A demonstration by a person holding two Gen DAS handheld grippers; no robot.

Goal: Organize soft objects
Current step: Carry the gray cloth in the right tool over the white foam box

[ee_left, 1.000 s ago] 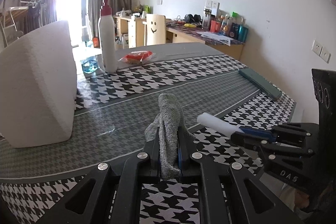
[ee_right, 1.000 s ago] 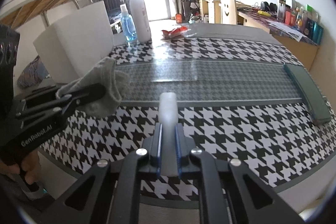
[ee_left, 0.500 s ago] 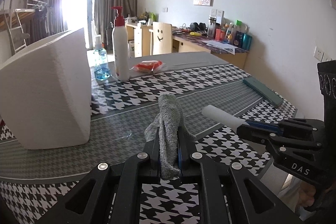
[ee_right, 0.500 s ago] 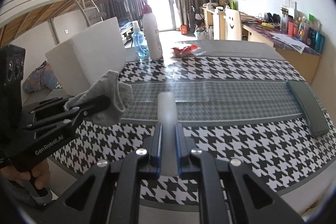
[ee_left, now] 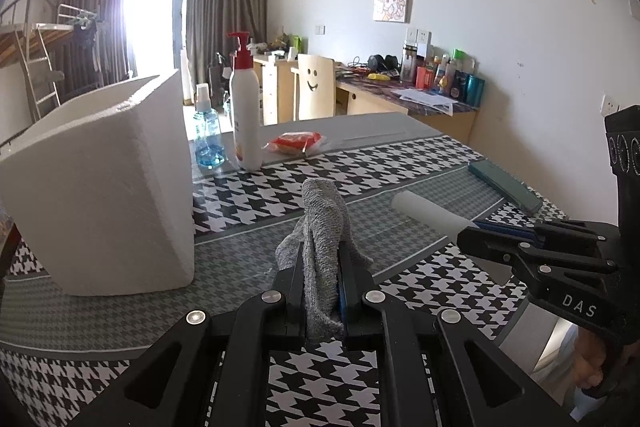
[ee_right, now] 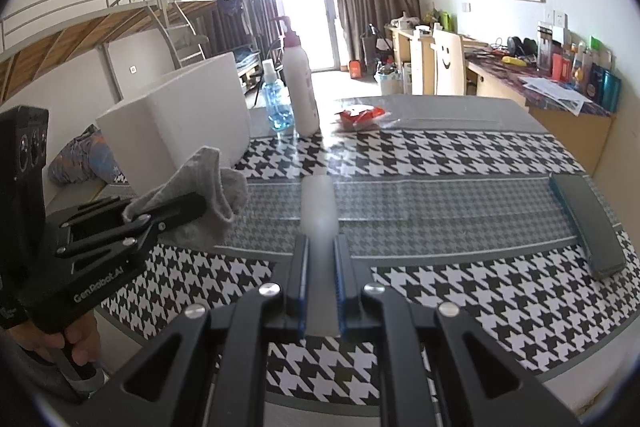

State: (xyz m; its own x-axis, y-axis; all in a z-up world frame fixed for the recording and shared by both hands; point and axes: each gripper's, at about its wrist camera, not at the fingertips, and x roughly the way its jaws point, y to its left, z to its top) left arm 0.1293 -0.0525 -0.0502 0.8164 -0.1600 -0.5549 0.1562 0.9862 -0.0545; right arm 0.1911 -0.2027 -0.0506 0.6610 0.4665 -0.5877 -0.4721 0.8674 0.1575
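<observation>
My left gripper (ee_left: 322, 259) is shut on a grey sock (ee_left: 324, 227), which stands up out of the jaws above the table. The right wrist view shows that same sock (ee_right: 208, 191) bunched at the left gripper (ee_right: 192, 205). My right gripper (ee_right: 320, 247) is shut on a white soft roll (ee_right: 318, 203) that sticks out forward past the fingertips. In the left wrist view the roll (ee_left: 424, 213) and right gripper (ee_left: 468, 233) hang at the right. A white foam box (ee_left: 104, 187) stands on the table's left, also seen as the box (ee_right: 180, 119) from the right.
On the houndstooth tablecloth (ee_right: 440, 163) stand a white pump bottle (ee_left: 245, 107), a blue spray bottle (ee_left: 206, 131) and a red packet (ee_left: 296, 143) at the far side. A dark green flat case (ee_right: 588, 219) lies at the right edge. A chair and cluttered desk stand behind.
Both grippers have risen a little with the sock and the roll still held; the foam box and bottles sit lower and further in the views. Grips unchanged.
</observation>
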